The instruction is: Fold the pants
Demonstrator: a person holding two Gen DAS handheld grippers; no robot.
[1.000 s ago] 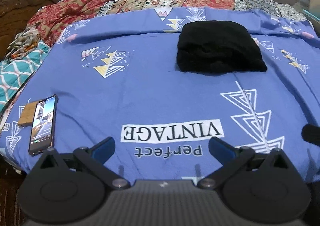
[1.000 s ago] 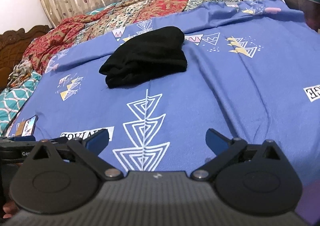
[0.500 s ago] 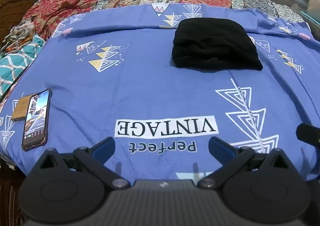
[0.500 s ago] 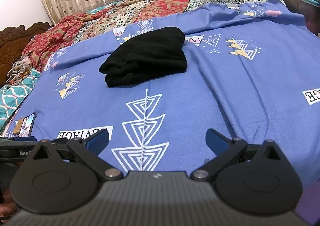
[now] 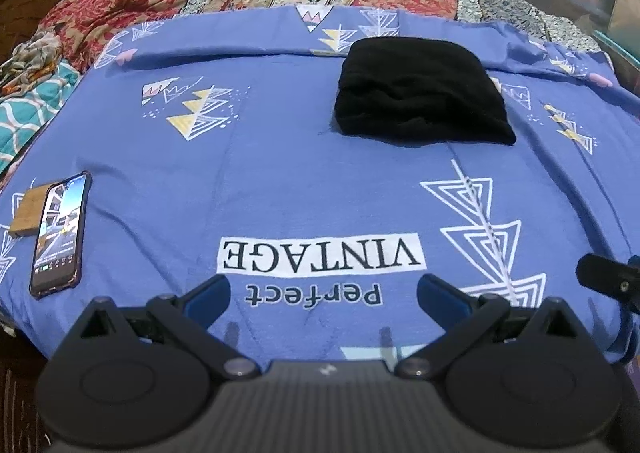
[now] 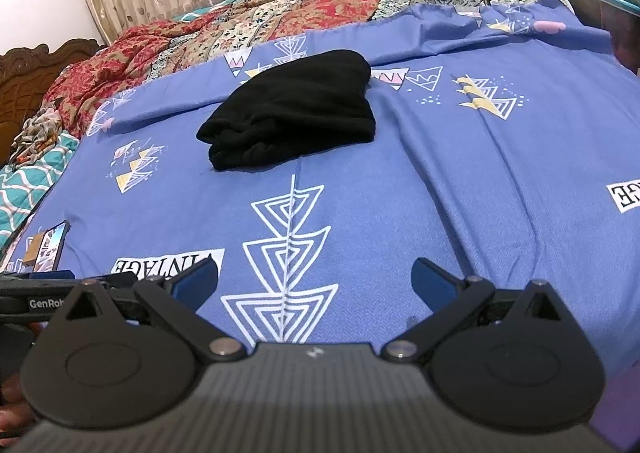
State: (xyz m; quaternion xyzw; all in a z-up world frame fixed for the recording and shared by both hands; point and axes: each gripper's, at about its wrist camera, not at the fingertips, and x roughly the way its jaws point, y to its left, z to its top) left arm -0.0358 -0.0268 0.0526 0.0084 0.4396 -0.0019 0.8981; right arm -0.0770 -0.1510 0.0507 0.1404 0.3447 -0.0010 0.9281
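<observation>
The black pants point(image 5: 420, 93) lie as a compact, layered bundle on the blue printed sheet point(image 5: 280, 173), well beyond its "Perfect VINTAGE" lettering point(image 5: 320, 257); the folding appears complete or nearly so, with at most a tidying of the rumpled near edge left. The left gripper point(image 5: 323, 291) and right gripper point(image 6: 314, 277) hang near that lettering, well short of the pants, each with fingers spread and empty. Compared with a second ago, both views show almost the same scene, the phone point(image 5: 60, 233) left of the lettering shifting only slightly in frame.
</observation>
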